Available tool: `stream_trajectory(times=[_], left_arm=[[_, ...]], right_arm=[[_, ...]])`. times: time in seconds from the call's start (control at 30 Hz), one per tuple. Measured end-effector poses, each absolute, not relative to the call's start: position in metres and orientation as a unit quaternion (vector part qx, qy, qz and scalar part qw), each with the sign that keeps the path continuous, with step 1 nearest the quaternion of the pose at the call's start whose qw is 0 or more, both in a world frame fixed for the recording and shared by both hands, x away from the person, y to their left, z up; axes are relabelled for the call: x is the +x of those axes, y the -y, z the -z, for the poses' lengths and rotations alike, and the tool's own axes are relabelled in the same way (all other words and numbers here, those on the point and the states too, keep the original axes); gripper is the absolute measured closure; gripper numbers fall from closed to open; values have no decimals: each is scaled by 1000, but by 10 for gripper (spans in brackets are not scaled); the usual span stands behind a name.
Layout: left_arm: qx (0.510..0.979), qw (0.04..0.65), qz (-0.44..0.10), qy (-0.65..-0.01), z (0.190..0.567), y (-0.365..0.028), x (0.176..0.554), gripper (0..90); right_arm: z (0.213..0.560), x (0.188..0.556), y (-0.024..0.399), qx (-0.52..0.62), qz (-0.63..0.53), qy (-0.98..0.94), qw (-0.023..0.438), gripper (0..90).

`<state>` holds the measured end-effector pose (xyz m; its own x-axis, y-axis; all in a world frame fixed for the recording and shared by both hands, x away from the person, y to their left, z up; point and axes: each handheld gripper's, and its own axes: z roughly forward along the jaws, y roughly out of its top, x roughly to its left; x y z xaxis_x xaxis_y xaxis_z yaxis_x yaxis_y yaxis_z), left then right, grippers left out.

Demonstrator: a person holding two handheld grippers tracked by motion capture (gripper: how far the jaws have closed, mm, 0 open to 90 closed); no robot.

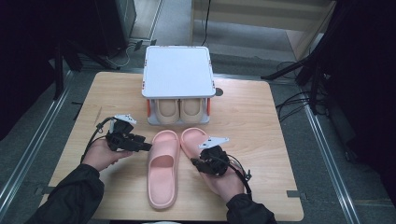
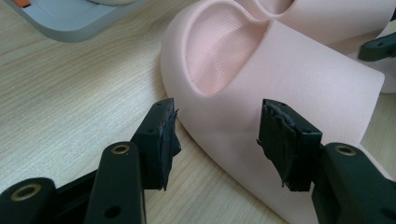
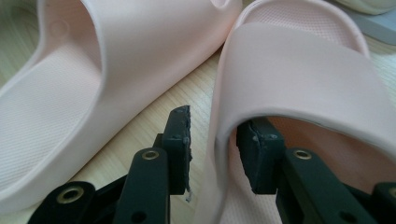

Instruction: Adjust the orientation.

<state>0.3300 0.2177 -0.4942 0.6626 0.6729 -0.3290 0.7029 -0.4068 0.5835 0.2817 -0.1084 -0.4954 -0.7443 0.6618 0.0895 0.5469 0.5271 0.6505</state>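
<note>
Two pink slide sandals lie side by side on the wooden table (image 1: 252, 112), in front of a grey shoe rack (image 1: 177, 74), long axes running from the person toward the rack, toes at the rack. The right gripper (image 3: 212, 140) straddles the side wall of the right pink slide (image 1: 194, 140), one jaw outside and one under the strap, pads parted and apparently not pressing. The left gripper (image 2: 217, 135) stands wide open at the left pink slide (image 1: 163, 168), holding nothing.

Even overhead light, soft shadows, dark room edges; close views slightly blurred.
</note>
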Motion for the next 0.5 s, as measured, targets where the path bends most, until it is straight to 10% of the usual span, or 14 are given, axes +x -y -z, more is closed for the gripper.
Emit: stream_trajectory(times=[0.5], left_arm=[[838, 358, 20, -411, 495, -220, 328, 457]], right_arm=[[467, 296, 167, 359, -370, -850, 105, 801]])
